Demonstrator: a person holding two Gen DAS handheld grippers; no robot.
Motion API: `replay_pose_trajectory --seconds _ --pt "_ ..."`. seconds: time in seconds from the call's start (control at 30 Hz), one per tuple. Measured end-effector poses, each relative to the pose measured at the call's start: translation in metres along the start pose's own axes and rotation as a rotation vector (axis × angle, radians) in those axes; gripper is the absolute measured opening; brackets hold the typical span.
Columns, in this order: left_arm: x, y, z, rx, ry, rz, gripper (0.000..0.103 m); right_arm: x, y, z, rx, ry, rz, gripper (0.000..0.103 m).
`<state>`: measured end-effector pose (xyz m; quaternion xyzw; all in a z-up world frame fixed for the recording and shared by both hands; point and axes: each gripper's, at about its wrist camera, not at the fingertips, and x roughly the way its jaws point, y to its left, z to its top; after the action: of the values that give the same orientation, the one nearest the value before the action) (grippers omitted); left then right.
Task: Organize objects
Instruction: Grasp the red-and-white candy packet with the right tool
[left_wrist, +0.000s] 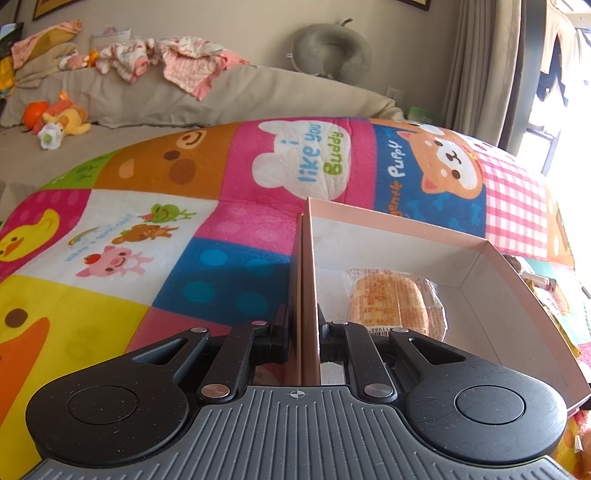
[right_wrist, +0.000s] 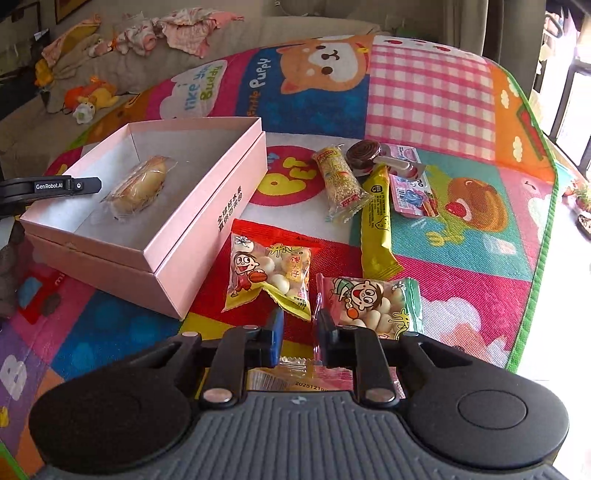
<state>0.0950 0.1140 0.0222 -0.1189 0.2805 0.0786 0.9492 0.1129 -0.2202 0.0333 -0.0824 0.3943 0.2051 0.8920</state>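
Observation:
A pink box (right_wrist: 207, 206) stands open on the cartoon play mat, with one wrapped bread roll (right_wrist: 140, 188) inside. My left gripper (left_wrist: 303, 332) is shut on the box's left wall (left_wrist: 306, 280); the roll (left_wrist: 395, 302) lies just right of it. Its finger (right_wrist: 74, 184) shows at the box's left edge in the right wrist view. My right gripper (right_wrist: 298, 332) hovers low over the mat, jaws a little apart, with a red-and-yellow snack bag (right_wrist: 269, 273) and a pink-and-green snack bag (right_wrist: 369, 302) just ahead. A clear wrapper (right_wrist: 295, 373) lies under the fingers.
More snacks lie on the mat right of the box: a cereal bar (right_wrist: 340, 181), a yellow stick pack (right_wrist: 378, 221), a pink packet (right_wrist: 410, 184) and a dark round sweet (right_wrist: 364, 155). A sofa (left_wrist: 155, 92) with clothes and plush toys stands behind.

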Motion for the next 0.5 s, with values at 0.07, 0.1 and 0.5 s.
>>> replay_pose_trajectory --seconds 0.07,0.1,0.5 --pt "0.000 0.000 0.000 0.001 0.001 0.001 0.013 -0.006 -0.005 0.004 0.039 -0.020 0.024 0.021" --pt "0.000 0.000 0.000 0.000 0.001 0.001 0.013 -0.007 -0.007 0.007 0.057 -0.025 0.039 0.023" --pt "-0.001 0.000 -0.001 0.000 -0.001 0.004 0.013 0.049 -0.009 0.042 0.169 0.070 0.166 0.057"
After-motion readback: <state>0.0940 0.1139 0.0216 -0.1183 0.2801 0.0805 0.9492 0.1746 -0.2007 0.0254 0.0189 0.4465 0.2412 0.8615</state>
